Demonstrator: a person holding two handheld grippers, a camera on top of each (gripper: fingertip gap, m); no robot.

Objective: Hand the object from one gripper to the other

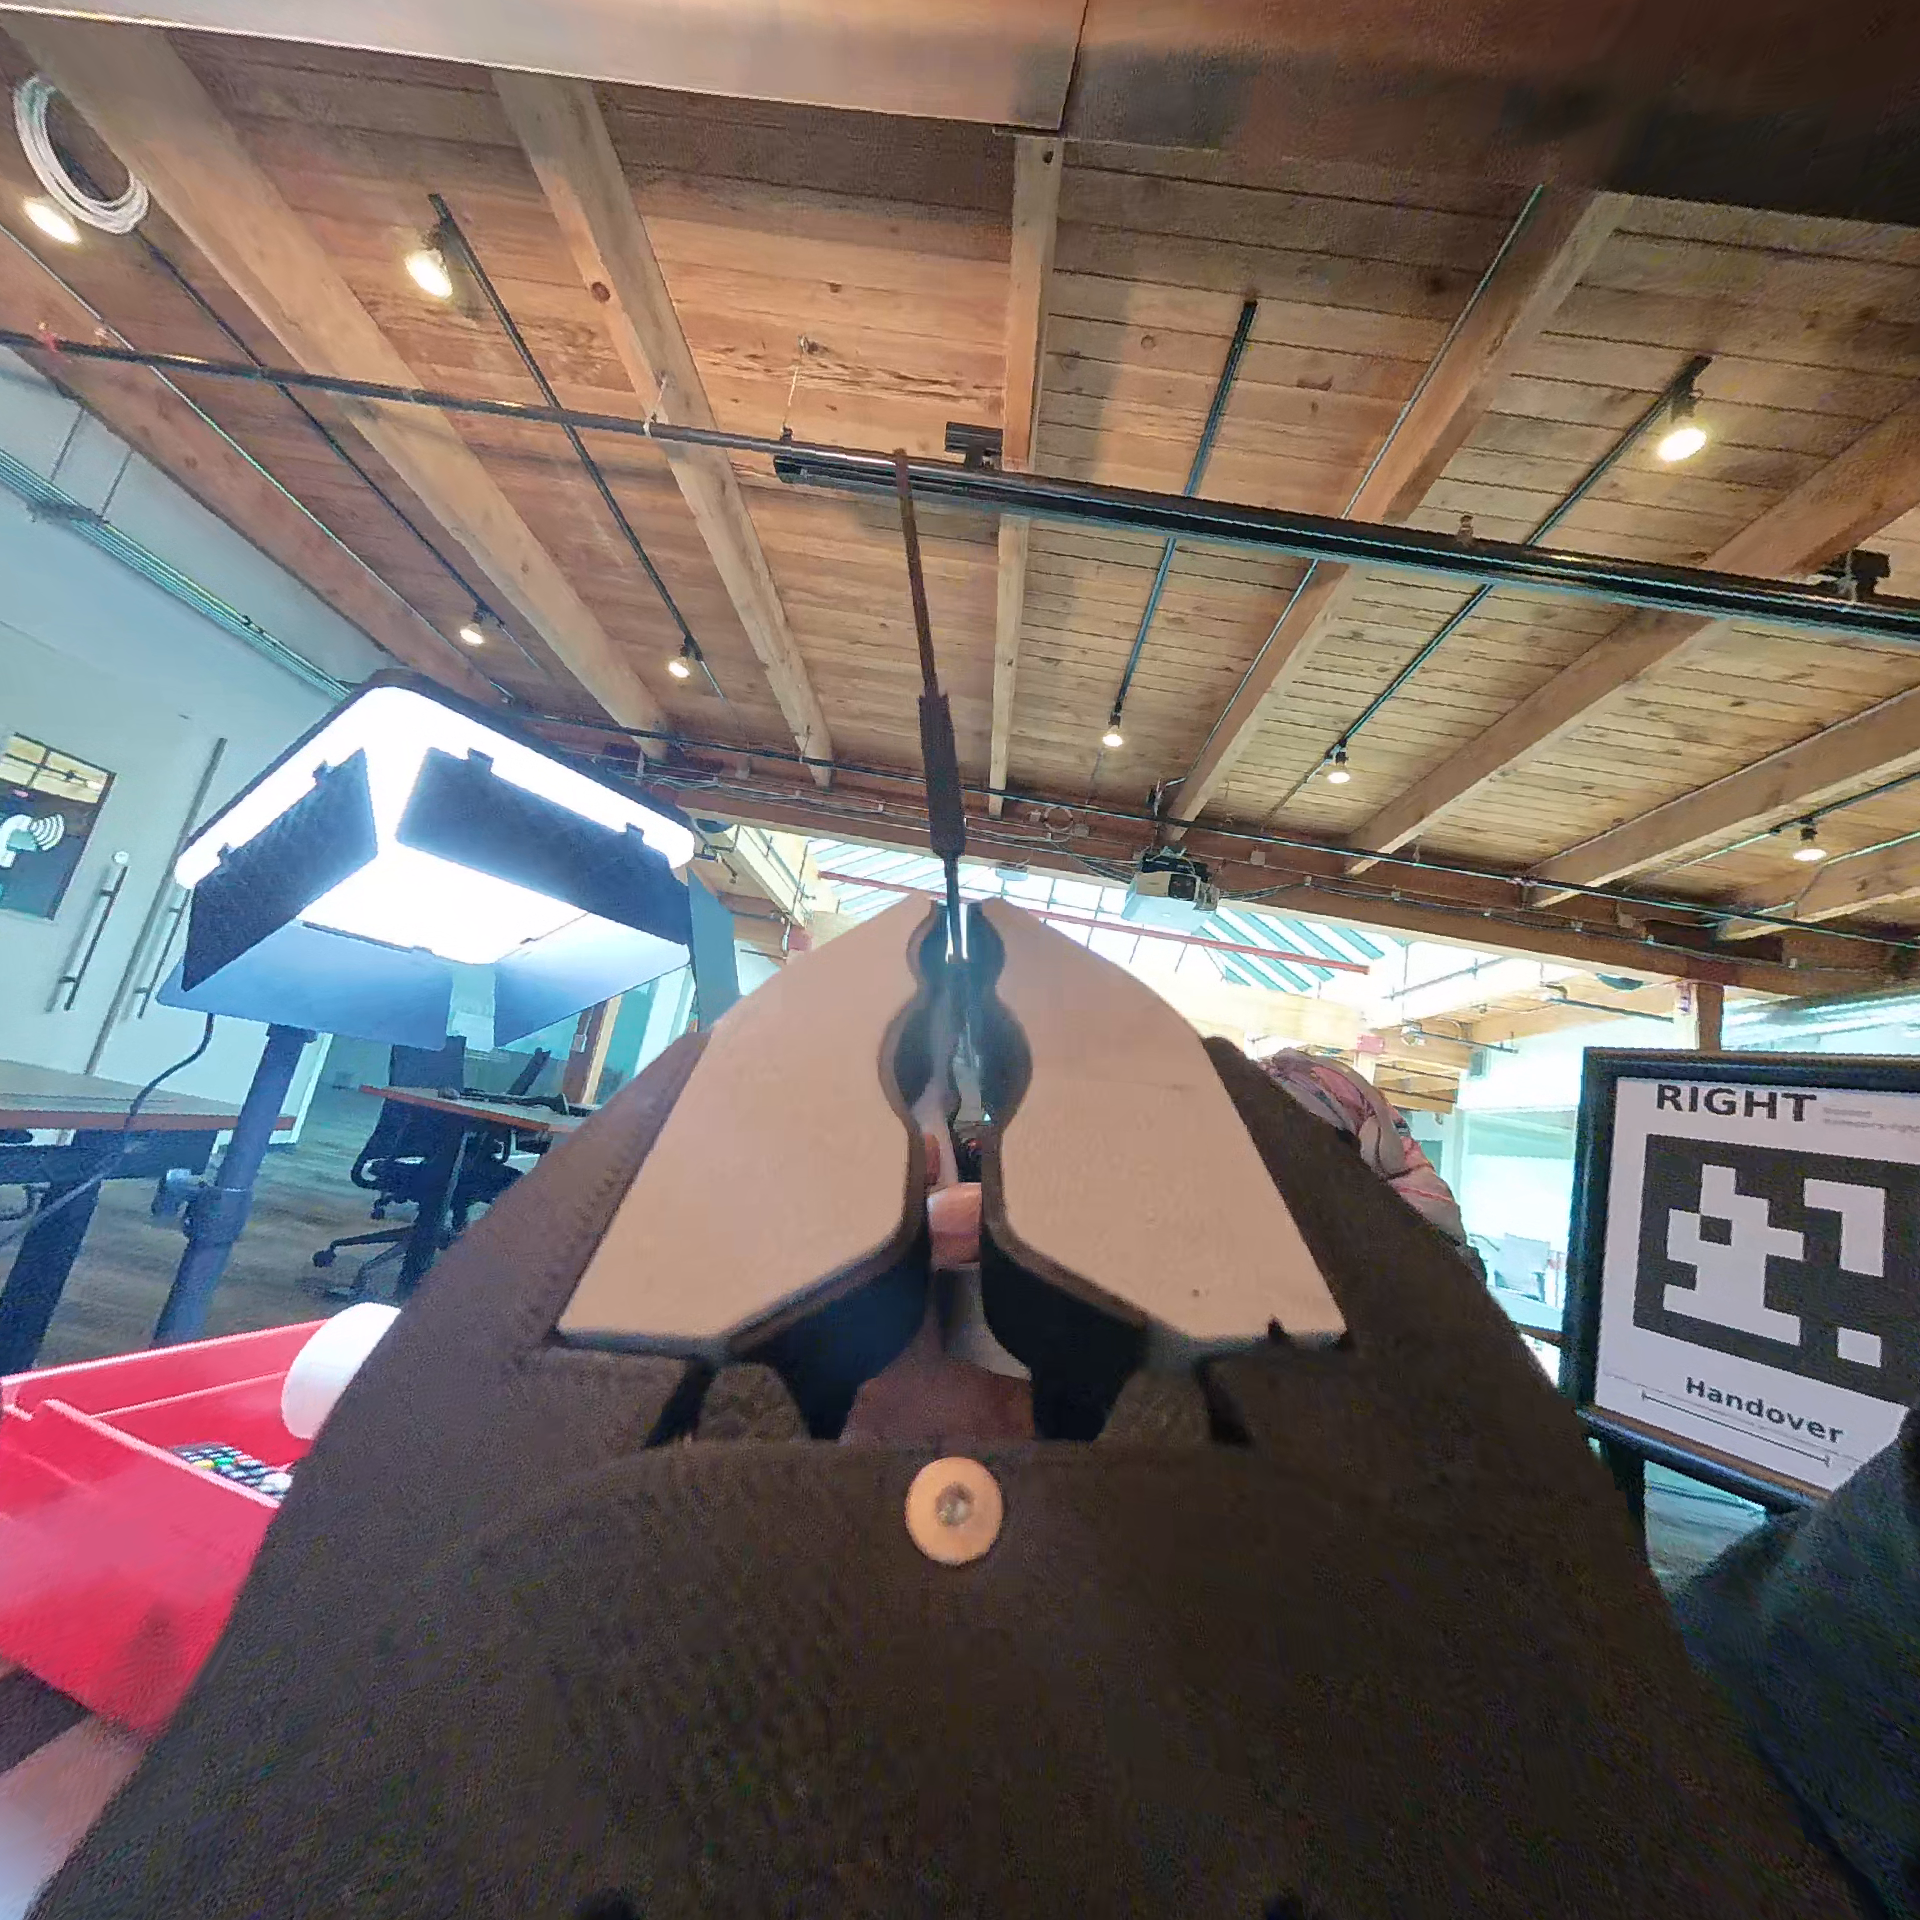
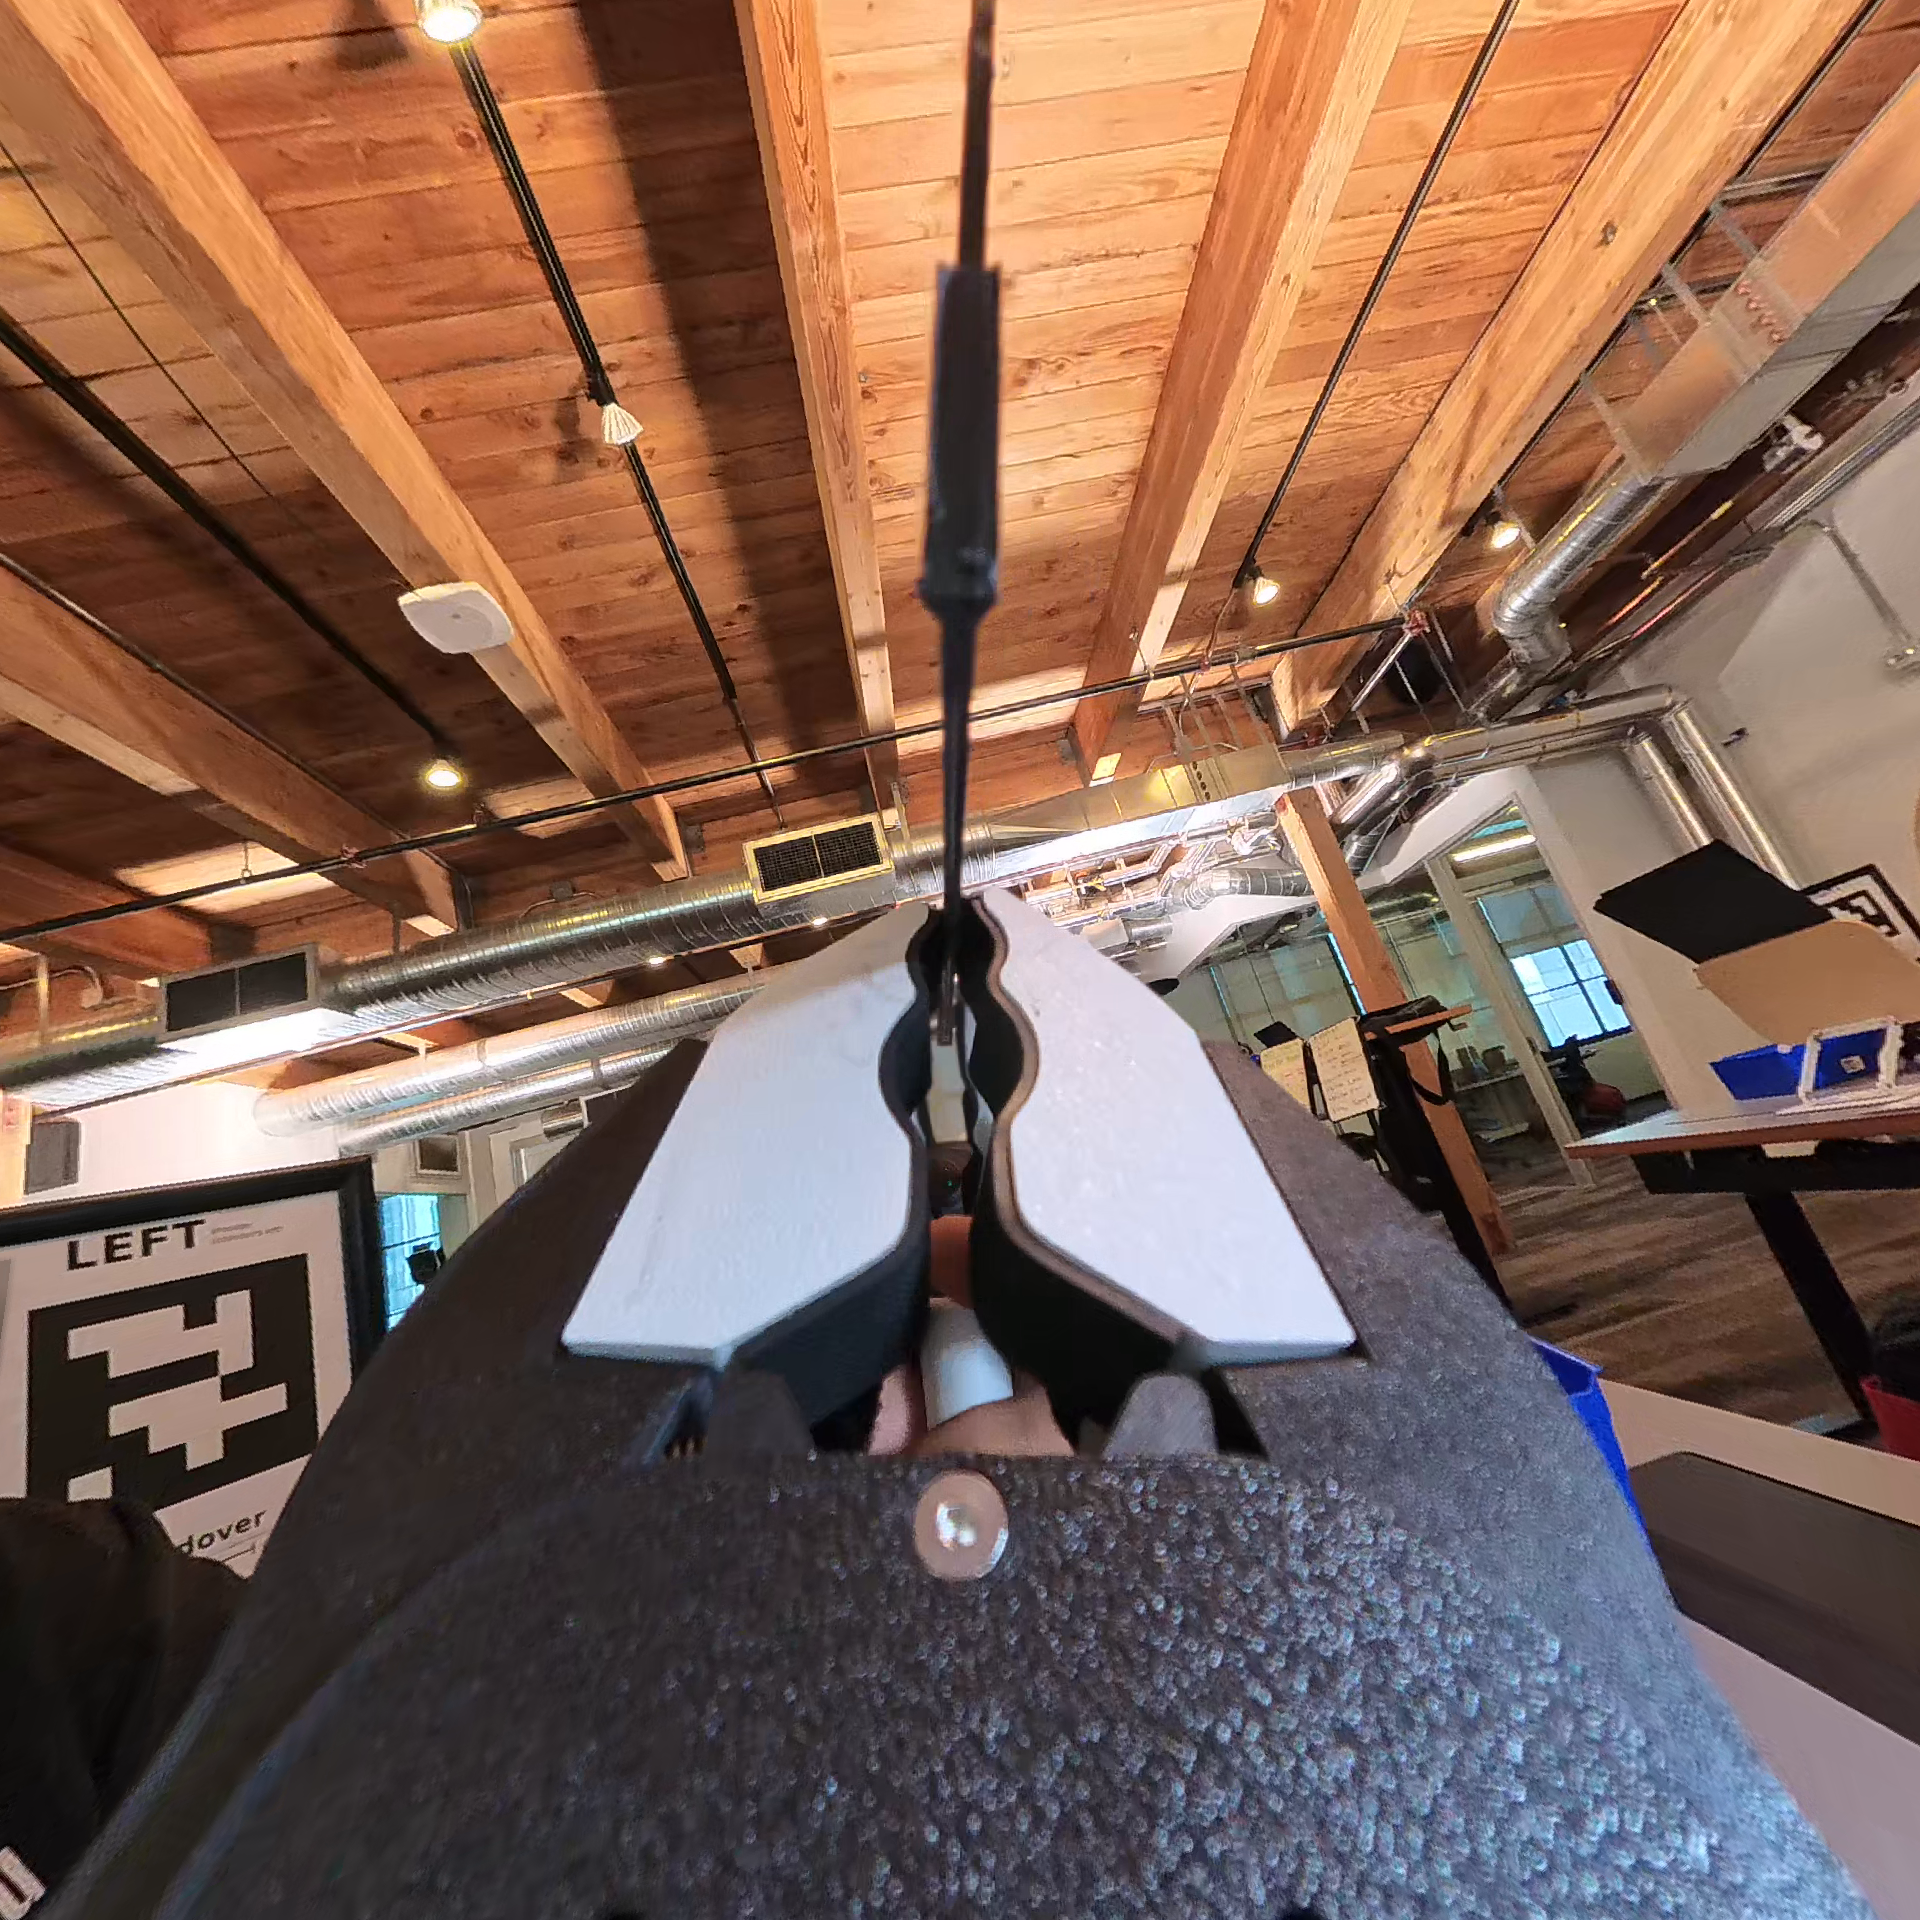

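Both grippers point up toward the wooden ceiling. In the left wrist view, my left gripper (image 1: pixel 956 920) is shut on the lower end of a thin dark rod-like object (image 1: pixel 938 758) with a thicker middle section; it sticks straight out past the tips. In the right wrist view, my right gripper (image 2: pixel 961 914) is shut the same way on a thin dark rod-like object (image 2: pixel 966 436) that runs up to the top edge of the frame. Neither view shows the other gripper. I cannot tell whether these are one object or two.
A red bin (image 1: pixel 125 1455) with a remote control (image 1: pixel 234 1470) sits at lower left, under a lit light panel (image 1: pixel 436 831). A framed marker sign (image 1: pixel 1756 1278) stands at right. The right wrist view shows another marker sign (image 2: pixel 177 1351) and a blue bin (image 2: pixel 1808 1070) on a table (image 2: pixel 1745 1132). Across from one pair of fingers to the other is roughly 5 cm.
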